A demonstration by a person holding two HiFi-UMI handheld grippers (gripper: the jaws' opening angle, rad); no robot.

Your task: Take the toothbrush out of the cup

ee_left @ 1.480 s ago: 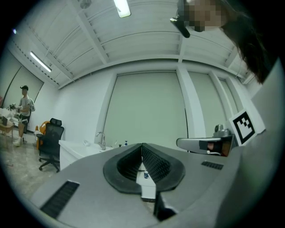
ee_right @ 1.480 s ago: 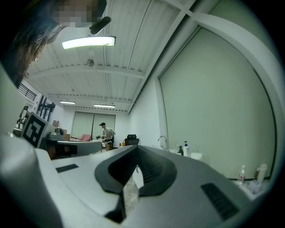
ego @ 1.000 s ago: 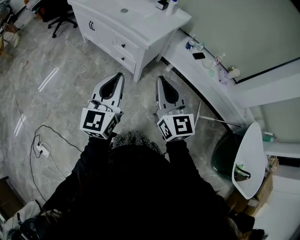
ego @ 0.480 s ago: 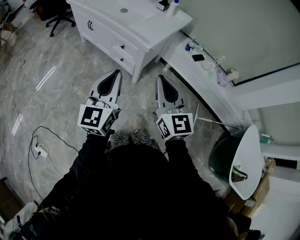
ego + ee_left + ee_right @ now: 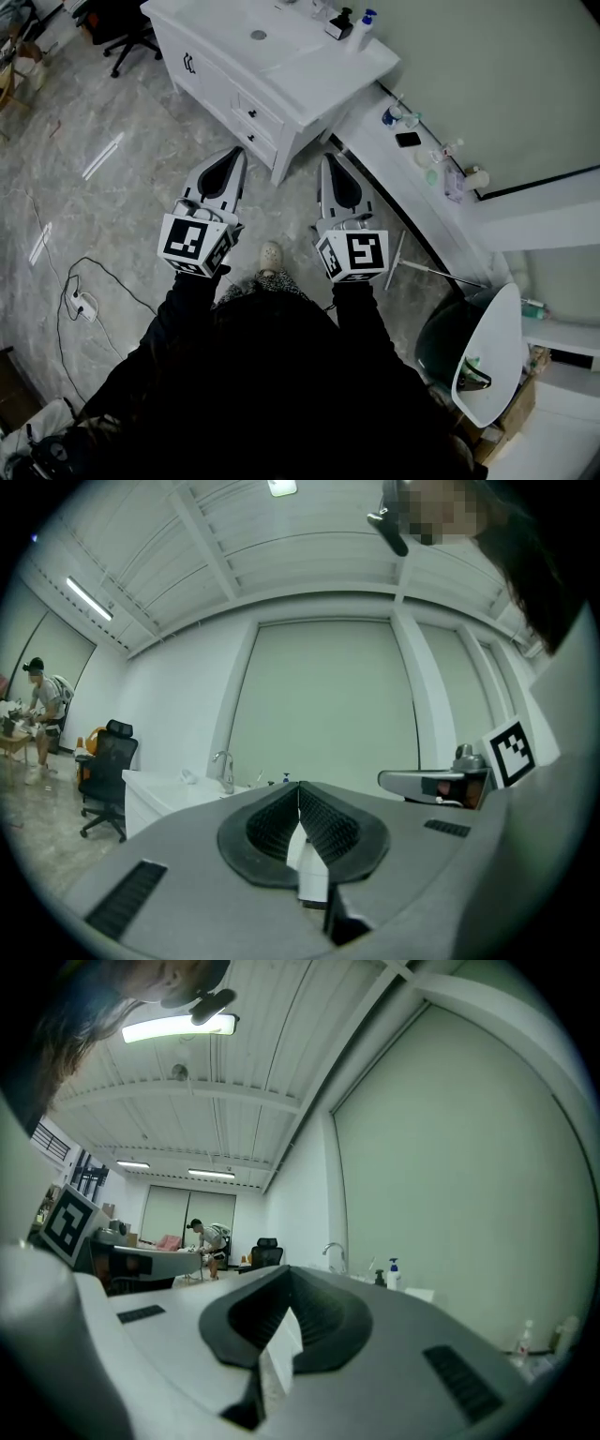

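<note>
Both tools, the left gripper [image 5: 234, 153] and the right gripper [image 5: 326, 159], are held level and side by side. Each has its jaws pressed together with nothing caught between them, and the ribbed black pads [image 5: 323, 822] are seen meeting at the tips in both gripper views. Behind the tips and between the two grippers, a pale shoe [image 5: 271, 255] is seen on the grey marbled floor [image 5: 112, 197]. Well off to the left of the left gripper, a white power strip [image 5: 81, 302] lies at the end of a black cable. Just ahead of both tips stands a white vanity cabinet with dark drawer knobs [image 5: 267, 89], a basin sunk in its top. At the far side of that top, ahead of the right gripper, a black pump bottle [image 5: 339, 23] and a white bottle with a blue pump [image 5: 364, 21] are set close together. Beside them, near the curved chrome tap [image 5: 335, 1249], a thin pale stick [image 5: 371, 1264] slants upward. Whether this is the toothbrush in its cup cannot be told at this size. Farther off to the left, a black office chair [image 5: 117, 28] is seen.
</note>
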